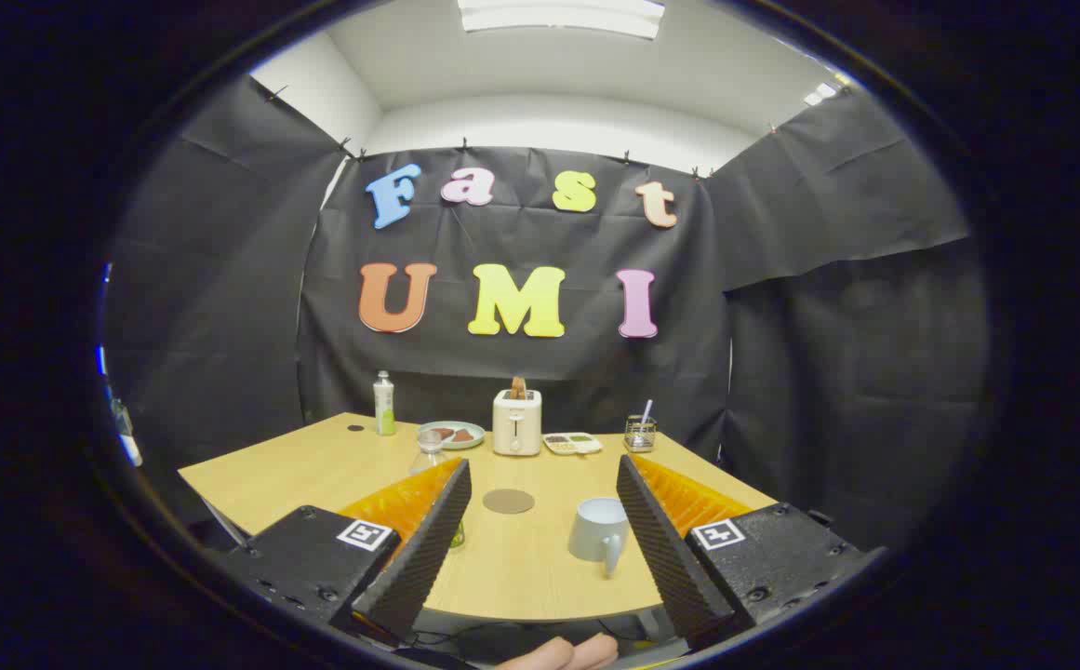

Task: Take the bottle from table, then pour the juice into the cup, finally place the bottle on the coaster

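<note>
Gripper view looks out along my two fingers over a wooden table (316, 465), and my gripper (544, 540) stands wide open with nothing between the pads — both ribbed faces are bare.

The bottle (430, 453) I am after is a clear plastic one, mostly hidden behind my left finger (423, 544); its cap and shoulder rise just past the fingertip, and a little green liquid shows low down beside the pad. I judge it light and thin-walled, so it will likely dent if I squeeze hard and may slip where it tapers. The best hold seems to be around the straight body below the shoulder, low enough that it will not swing when tipped.

The cup (598, 530), pale with a handle facing me, sits just inside my right finger (665, 549). The round coaster (509, 501) lies flat beyond both fingertips, between bottle and cup. Farther back stand a toaster (517, 422), a plate (452, 434) and a taller green-labelled bottle (384, 403) — well apart from my work.
</note>
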`<state>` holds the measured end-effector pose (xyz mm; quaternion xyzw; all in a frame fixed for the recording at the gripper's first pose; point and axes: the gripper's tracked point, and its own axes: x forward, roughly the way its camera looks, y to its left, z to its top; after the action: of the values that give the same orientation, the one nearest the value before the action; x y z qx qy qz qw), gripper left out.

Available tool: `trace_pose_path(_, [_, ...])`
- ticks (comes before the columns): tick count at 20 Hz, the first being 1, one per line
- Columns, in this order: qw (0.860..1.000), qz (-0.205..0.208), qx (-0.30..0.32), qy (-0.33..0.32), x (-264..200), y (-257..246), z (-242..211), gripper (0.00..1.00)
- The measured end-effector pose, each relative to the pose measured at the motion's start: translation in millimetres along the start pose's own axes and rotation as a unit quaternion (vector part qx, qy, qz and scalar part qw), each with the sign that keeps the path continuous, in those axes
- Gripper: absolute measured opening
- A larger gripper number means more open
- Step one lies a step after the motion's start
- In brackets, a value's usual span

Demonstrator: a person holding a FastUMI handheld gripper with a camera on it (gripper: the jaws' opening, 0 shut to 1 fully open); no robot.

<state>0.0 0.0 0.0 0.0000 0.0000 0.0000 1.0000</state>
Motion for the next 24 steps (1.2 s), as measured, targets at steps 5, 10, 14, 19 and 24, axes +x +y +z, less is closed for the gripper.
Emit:
trace_pose_path(5, [1.000, -0.002, 0.015, 0.005, 0, -6, -3, 1.00])
trace_pose_path(10, [1.000, 0.008, 0.018, 0.009, 6, -3, -6, 1.00])
trace_pose_path(14, [1.000, 0.013, 0.015, 0.012, 11, 1, -7, 1.00])
trace_pose_path(19, [1.000, 0.016, 0.021, 0.017, 15, 2, -10, 1.00])
trace_pose_path(24, [1.000, 0.015, 0.018, 0.019, 19, 3, -14, 1.00])
